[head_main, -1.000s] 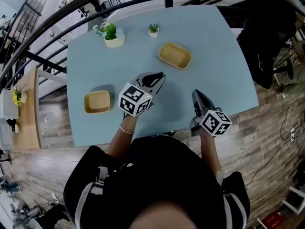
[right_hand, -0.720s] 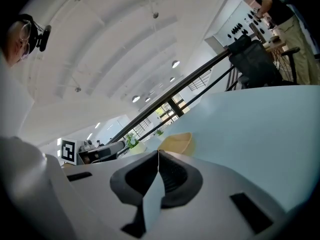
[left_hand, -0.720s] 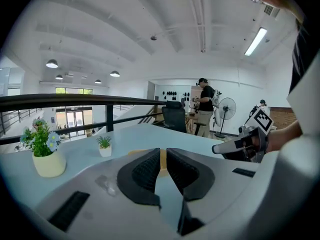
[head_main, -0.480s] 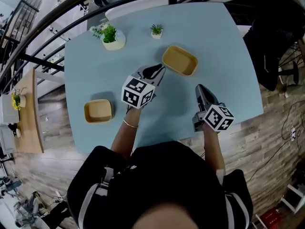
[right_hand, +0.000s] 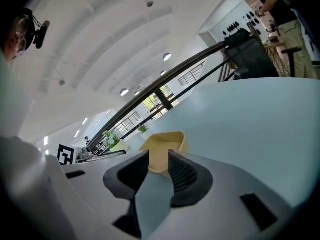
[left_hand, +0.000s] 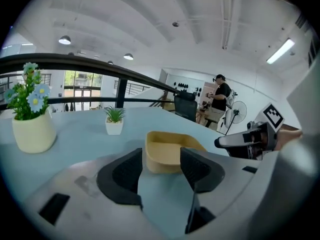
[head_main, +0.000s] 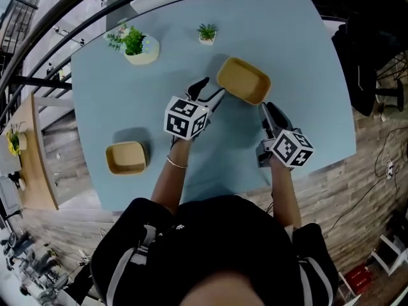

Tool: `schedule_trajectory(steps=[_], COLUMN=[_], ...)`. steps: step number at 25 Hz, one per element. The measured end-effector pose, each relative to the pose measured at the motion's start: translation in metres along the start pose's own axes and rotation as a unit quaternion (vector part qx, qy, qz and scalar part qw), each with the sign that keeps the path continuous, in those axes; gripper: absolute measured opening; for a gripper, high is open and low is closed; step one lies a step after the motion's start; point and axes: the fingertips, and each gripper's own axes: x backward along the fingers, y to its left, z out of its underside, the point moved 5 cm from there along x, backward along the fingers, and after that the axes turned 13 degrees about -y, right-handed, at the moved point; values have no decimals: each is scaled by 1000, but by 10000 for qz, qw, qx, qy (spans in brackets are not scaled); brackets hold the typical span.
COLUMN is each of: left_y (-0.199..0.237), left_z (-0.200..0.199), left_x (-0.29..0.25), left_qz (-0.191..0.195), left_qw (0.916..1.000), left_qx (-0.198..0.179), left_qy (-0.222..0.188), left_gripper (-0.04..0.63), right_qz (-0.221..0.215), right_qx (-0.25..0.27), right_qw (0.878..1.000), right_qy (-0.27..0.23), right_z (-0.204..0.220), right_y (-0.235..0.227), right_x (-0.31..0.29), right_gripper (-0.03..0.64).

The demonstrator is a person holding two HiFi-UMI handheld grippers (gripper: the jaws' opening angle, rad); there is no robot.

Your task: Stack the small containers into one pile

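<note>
Two shallow yellow containers lie apart on the pale blue table (head_main: 306,56). One container (head_main: 243,80) is far right of centre, the other container (head_main: 126,157) near the left front edge. My left gripper (head_main: 208,91) is open, its tips just short of the far container's left side. That container (left_hand: 171,151) lies straight beyond the jaws in the left gripper view, with nothing between the fingers. My right gripper (head_main: 267,112) is open too, close to the same container's near right corner. The container (right_hand: 163,147) shows past those jaws in the right gripper view.
A white pot with blue flowers (head_main: 137,46) and a small potted plant (head_main: 206,34) stand at the table's far edge. A black railing runs behind the table. A person (left_hand: 218,99) stands far off in the room. Wooden floor surrounds the table.
Both grippers have moved forward to the far yellow container, the left one from the table's middle. The left container has not moved.
</note>
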Motion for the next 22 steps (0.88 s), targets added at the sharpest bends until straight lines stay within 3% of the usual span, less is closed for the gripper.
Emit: schedule_trajectory(steps=[3, 16, 22], left_y=[6, 10, 5], left_z=[8, 21, 17], left_x=[-11, -45, -43], left_qz=[21, 243, 261], left_qw=[9999, 9986, 9988], left_qx=[79, 417, 371], left_qy=[125, 212, 174], left_gripper=[219, 222, 221], right_qz=[136, 316, 320], right_qx=[-82, -200, -150], right_qw=[9999, 9990, 9990], right_qy=[-19, 235, 282], right_z=[1, 17, 18], right_y=[-6, -19, -17], right_x=[-10, -37, -37], right_gripper=[161, 169, 163])
